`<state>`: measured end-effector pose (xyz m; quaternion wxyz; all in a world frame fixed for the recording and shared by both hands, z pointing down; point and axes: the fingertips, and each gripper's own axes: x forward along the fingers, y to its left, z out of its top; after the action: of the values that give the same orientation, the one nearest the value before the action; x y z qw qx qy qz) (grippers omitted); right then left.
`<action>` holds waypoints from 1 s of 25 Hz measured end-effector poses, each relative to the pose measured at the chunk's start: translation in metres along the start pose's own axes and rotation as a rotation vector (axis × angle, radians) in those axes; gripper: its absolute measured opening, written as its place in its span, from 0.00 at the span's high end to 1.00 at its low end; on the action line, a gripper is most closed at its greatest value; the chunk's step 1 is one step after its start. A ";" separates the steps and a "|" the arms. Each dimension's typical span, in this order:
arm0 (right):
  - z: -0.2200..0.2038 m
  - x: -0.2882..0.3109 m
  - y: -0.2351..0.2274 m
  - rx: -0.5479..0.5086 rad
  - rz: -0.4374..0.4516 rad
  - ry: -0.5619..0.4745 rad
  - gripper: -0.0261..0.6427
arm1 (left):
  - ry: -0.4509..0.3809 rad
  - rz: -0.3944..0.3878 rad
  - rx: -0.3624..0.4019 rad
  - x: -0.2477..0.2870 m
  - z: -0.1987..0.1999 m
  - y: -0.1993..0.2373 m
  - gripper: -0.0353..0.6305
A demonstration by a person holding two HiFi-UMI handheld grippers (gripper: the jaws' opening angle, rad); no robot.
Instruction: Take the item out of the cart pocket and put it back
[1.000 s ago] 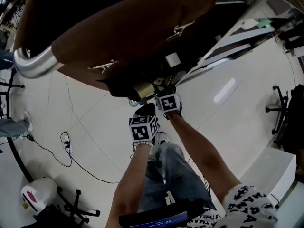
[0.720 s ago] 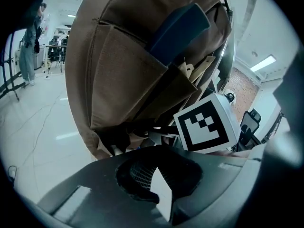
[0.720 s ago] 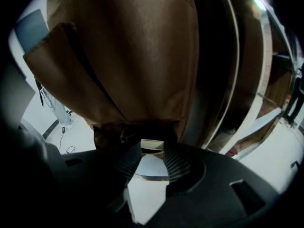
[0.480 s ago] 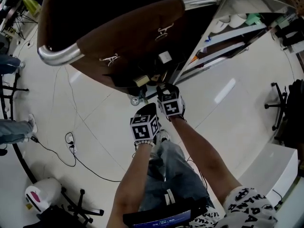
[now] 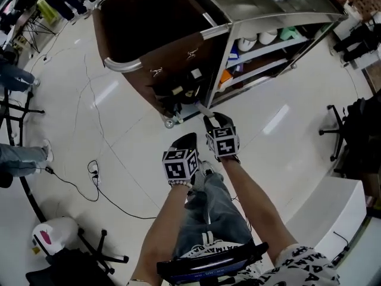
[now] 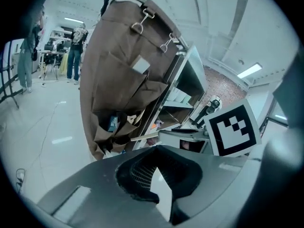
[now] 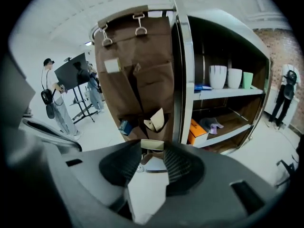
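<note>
A brown fabric organiser [image 5: 156,57] hangs by hooks on the end of a steel cart [image 5: 218,31]. Its low pockets [image 7: 142,99] hold a blue item [image 7: 124,126] and a folded tan paper piece [image 7: 155,119]. My right gripper [image 5: 211,118] is shut on a flat tan item [image 7: 152,145], whose strip-like end [image 5: 203,109] points at the cart's lower corner, a little short of the pockets. In the left gripper view the same item [image 6: 142,137] sticks out of the right gripper. My left gripper [image 5: 187,139] hangs beside it, lower and left, jaw tips together, holding nothing.
The cart's shelves carry white cups [image 7: 225,76], an orange box [image 7: 195,131] and a purple cloth [image 7: 212,125]. Cables [image 5: 89,177] trail over the pale floor at left. People stand by stands [image 7: 56,103] farther off. A chair base [image 5: 333,137] is at right.
The cart now looks smaller and farther in the head view. My right gripper has drawn back from the pockets with the tan item. The left gripper has stayed close by.
</note>
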<state>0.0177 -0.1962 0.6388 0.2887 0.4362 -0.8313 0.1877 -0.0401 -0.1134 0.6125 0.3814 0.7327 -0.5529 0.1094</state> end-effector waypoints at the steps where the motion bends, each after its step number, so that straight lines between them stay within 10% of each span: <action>1: 0.003 -0.014 0.002 -0.010 0.006 -0.002 0.72 | -0.009 0.005 0.002 -0.011 0.003 -0.004 0.95; 25: 0.062 -0.239 0.036 -0.243 0.229 -0.101 0.72 | -0.261 0.004 0.052 -0.142 0.068 -0.134 0.95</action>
<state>0.0761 -0.0635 0.4354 0.2739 0.3094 -0.9056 0.0955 0.0098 -0.0432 0.4251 0.2870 0.7492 -0.5963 0.0279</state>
